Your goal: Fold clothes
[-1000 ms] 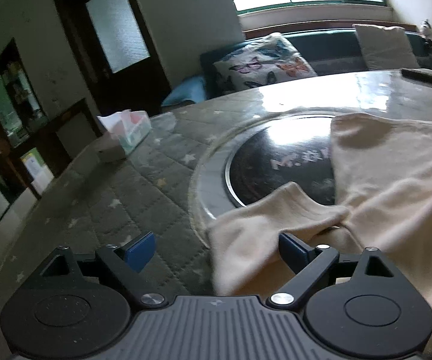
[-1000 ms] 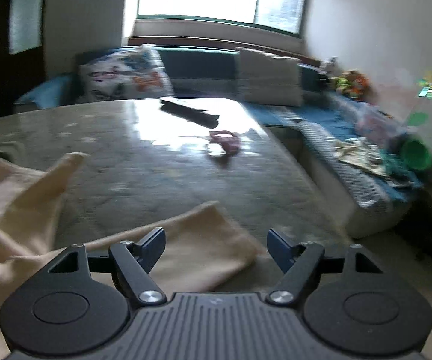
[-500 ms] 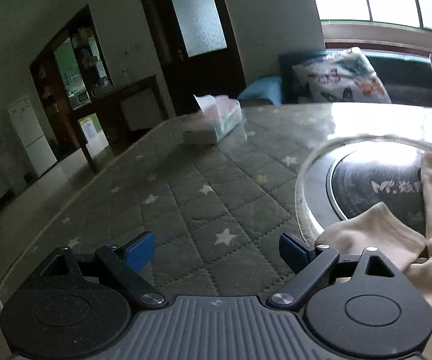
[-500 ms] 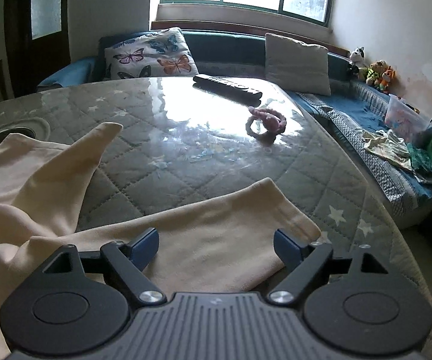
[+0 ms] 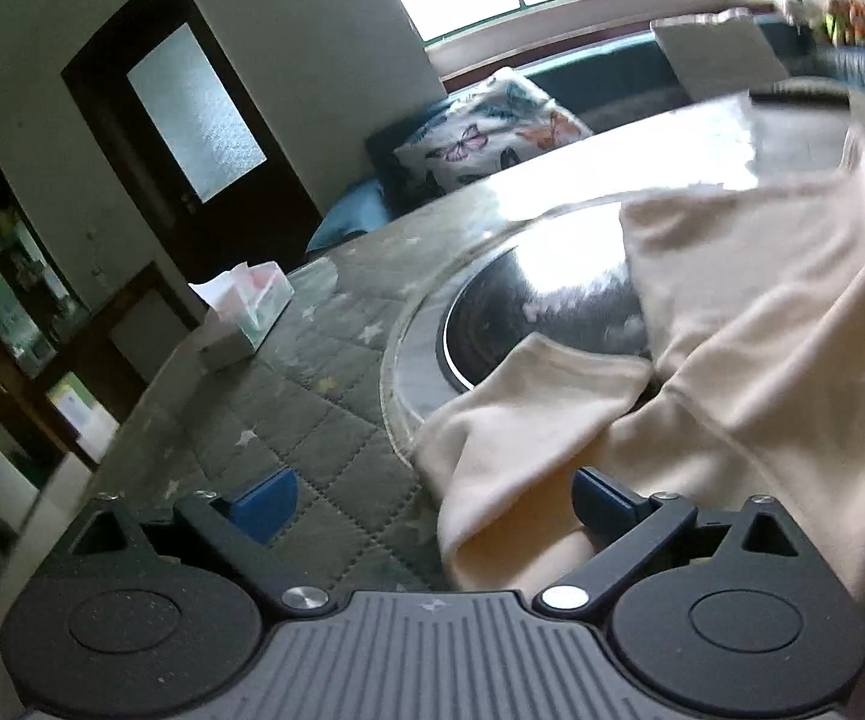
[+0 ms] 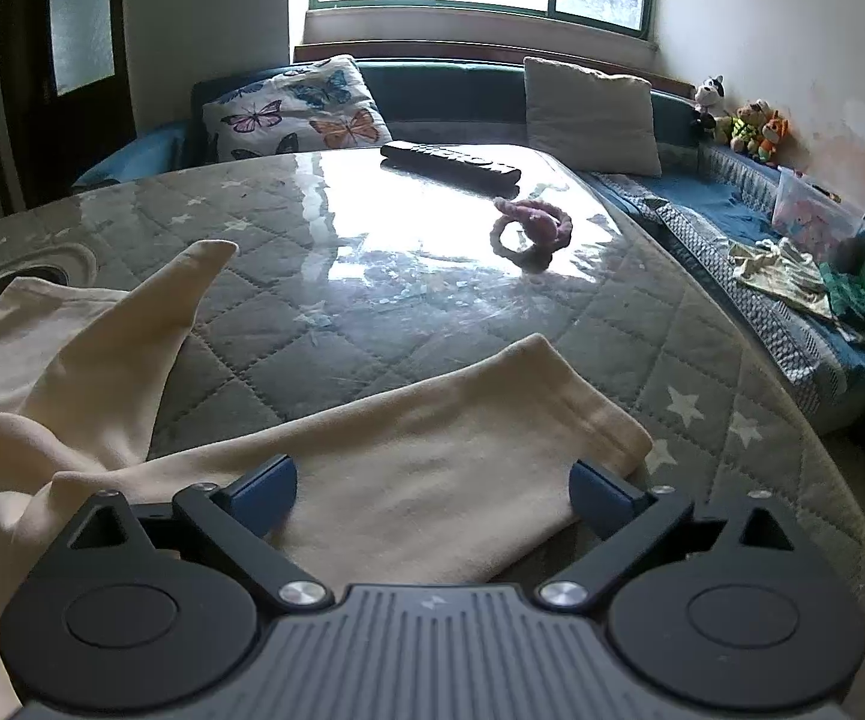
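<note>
A cream garment lies crumpled on the quilted table. In the left wrist view one sleeve reaches toward me over the rim of a round glass turntable. My left gripper is open, with the sleeve's end between its blue fingertips. In the right wrist view the other sleeve lies flat, cuff pointing right. My right gripper is open just above that sleeve, not closed on it.
A tissue box stands on the table's left side. A black remote and a pink knitted toy lie at the far end. A sofa with a butterfly cushion stands behind the table. The table's edge drops off at right.
The left gripper has swung back right toward the garment, so the sleeve's end now lies between its fingers. The right gripper has edged forward over the right sleeve. Both stay open.
</note>
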A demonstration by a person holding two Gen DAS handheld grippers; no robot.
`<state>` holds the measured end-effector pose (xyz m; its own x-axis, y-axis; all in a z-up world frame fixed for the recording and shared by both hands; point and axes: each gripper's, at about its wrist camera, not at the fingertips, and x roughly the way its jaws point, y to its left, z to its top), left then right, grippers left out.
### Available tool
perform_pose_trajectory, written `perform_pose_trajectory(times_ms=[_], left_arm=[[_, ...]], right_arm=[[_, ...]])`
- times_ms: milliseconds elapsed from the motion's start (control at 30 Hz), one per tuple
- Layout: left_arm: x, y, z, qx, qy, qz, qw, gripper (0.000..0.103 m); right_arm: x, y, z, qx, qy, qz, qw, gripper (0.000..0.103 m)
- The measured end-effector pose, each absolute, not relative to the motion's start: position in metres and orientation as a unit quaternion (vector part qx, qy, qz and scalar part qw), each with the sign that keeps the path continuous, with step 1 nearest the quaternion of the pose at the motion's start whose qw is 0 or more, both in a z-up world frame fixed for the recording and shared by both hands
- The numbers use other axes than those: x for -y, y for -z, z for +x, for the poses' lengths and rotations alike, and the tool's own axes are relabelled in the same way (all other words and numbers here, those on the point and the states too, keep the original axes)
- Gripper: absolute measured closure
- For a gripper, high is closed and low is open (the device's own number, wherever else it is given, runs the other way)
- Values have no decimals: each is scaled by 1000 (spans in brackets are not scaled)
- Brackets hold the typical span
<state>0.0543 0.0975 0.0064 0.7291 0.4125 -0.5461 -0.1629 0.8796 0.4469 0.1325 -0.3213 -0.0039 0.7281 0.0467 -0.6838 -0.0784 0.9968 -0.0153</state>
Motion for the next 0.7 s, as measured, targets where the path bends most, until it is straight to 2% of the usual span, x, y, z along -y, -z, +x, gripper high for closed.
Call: perform_pose_trajectory(times_ms=[233, 467, 700], left_arm=[[-123, -3, 66, -336, -216, 148, 905, 3], [-187, -23, 54, -314, -308, -8, 898, 3], [-219, -19, 37, -335, -350, -56, 873, 2]], right_arm=[[324, 9, 131, -357, -35, -15, 934, 0], [323, 10, 129, -350, -36, -14, 936, 0], [323, 10, 128, -350, -36, -12, 936, 0]])
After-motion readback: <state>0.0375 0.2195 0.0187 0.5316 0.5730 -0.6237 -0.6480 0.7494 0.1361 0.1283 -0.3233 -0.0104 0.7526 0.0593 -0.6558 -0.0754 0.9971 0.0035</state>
